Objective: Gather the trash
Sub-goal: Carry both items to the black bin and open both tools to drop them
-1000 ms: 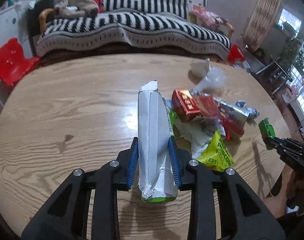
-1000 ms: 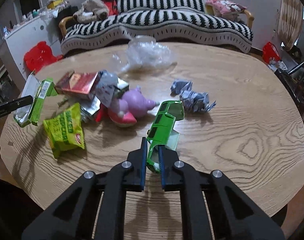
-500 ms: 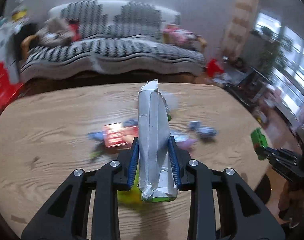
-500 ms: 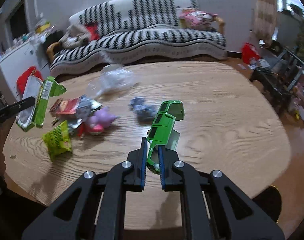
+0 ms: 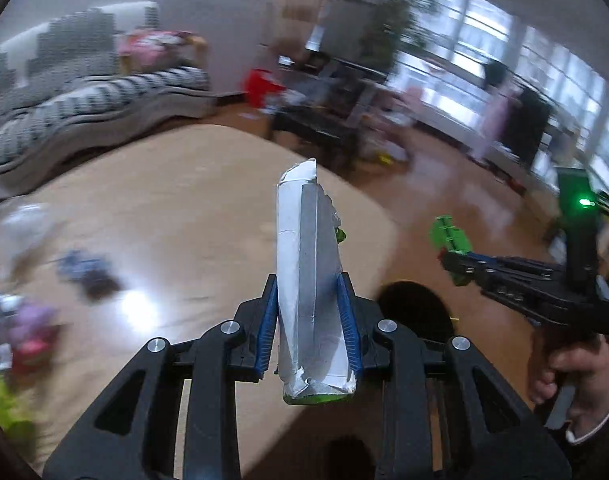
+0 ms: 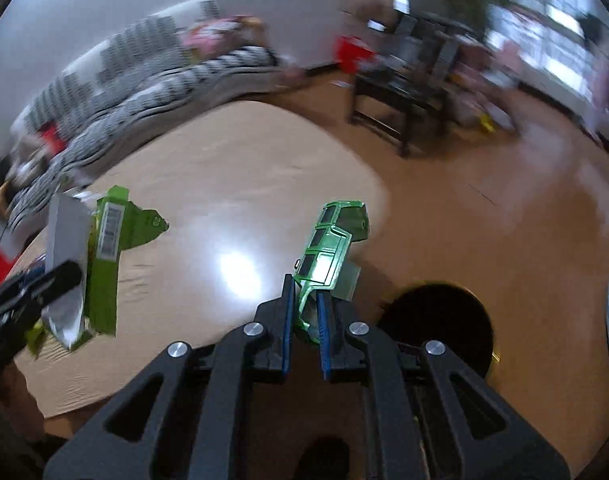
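Note:
My left gripper is shut on a flattened white and green carton, which stands upright between the blue pads above the right end of the wooden table. The same carton shows at the left of the right wrist view. My right gripper is shut on a green plastic toy car shell. In the left wrist view that gripper reaches in from the right with the green shell, held by a hand. A round black bin opening sits on the floor just past the table's edge.
Blurred trash lies on the table's left: a crumpled blue-grey wrapper, a purple toy, a clear bag. A striped sofa stands behind. A dark side table, a red item and windows are at the right.
Both grippers have swung right across the table towards its right edge, each keeping its load. The trash pile has slid to the left of view and the black bin has come into sight.

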A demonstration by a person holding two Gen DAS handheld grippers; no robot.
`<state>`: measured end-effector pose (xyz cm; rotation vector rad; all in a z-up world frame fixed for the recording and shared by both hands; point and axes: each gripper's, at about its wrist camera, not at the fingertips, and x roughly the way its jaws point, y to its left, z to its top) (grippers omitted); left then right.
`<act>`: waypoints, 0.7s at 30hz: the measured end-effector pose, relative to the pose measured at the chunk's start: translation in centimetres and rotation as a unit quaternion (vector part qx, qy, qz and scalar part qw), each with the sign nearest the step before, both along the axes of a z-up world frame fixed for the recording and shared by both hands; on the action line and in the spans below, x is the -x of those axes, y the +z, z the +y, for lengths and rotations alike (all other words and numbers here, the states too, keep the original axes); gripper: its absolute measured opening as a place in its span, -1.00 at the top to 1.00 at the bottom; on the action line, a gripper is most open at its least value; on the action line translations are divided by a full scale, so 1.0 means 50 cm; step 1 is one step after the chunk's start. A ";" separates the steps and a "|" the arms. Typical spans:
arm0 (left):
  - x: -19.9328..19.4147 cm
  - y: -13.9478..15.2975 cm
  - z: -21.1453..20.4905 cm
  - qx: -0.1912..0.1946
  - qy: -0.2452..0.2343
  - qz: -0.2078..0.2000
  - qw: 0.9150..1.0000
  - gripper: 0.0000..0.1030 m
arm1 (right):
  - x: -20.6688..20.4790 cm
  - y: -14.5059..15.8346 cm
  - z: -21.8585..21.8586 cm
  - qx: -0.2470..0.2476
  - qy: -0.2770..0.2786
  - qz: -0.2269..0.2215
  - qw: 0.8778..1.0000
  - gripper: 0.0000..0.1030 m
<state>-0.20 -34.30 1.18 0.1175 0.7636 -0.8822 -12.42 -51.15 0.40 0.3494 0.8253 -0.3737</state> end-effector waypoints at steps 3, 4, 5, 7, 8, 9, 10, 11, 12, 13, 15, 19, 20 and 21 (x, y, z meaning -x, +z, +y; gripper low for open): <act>0.020 -0.033 -0.094 0.001 -0.042 0.021 0.999 0.44 | 0.051 -0.042 -0.084 -0.022 -0.055 0.024 0.998 0.78; 0.022 -0.044 -0.122 0.001 -0.055 0.029 0.998 0.44 | 0.066 -0.065 -0.116 -0.033 -0.075 0.039 0.996 0.78; 0.031 -0.062 -0.153 -0.001 -0.068 0.037 0.997 0.44 | 0.074 -0.080 -0.133 -0.039 -0.087 0.049 0.994 0.78; 0.042 -0.110 -0.219 -0.017 -0.092 0.057 0.994 0.44 | 0.095 -0.116 -0.170 -0.063 -0.109 0.067 0.990 0.78; 0.047 -0.127 -0.239 -0.022 -0.102 0.065 0.992 0.44 | 0.106 -0.136 -0.188 -0.075 -0.118 0.075 0.987 0.78; 0.054 -0.149 -0.265 -0.029 -0.111 0.074 0.991 0.44 | 0.114 -0.150 -0.201 -0.083 -0.127 0.082 0.985 0.78; 0.057 -0.164 -0.282 -0.034 -0.119 0.079 0.989 0.44 | 0.119 -0.162 -0.210 -0.091 -0.132 0.087 0.983 0.78; 0.056 -0.187 -0.312 -0.040 -0.130 0.087 0.987 0.44 | 0.123 -0.178 -0.224 -0.104 -0.139 0.091 0.981 0.78; 0.062 -0.198 -0.332 -0.045 -0.134 0.087 0.986 0.44 | 0.124 -0.187 -0.236 -0.113 -0.145 0.094 0.978 0.78; 0.070 -0.211 -0.348 -0.051 -0.138 0.085 0.985 0.44 | 0.133 -0.199 -0.247 -0.123 -0.153 0.094 0.976 0.78; 0.073 -0.236 -0.377 -0.057 -0.146 0.086 0.984 0.44 | 0.122 -0.210 -0.261 -0.136 -0.159 0.099 0.973 0.78; 0.079 -0.264 -0.427 -0.062 -0.150 0.092 0.982 0.44 | 0.119 -0.222 -0.270 -0.144 -0.168 0.103 0.970 0.78; 0.077 -0.270 -0.431 -0.066 -0.150 0.095 0.982 0.44 | 0.119 -0.223 -0.276 -0.147 -0.170 0.100 0.969 0.78; 0.076 -0.275 -0.436 -0.069 -0.151 0.098 0.981 0.44 | 0.121 -0.223 -0.278 -0.151 -0.173 0.099 0.968 0.78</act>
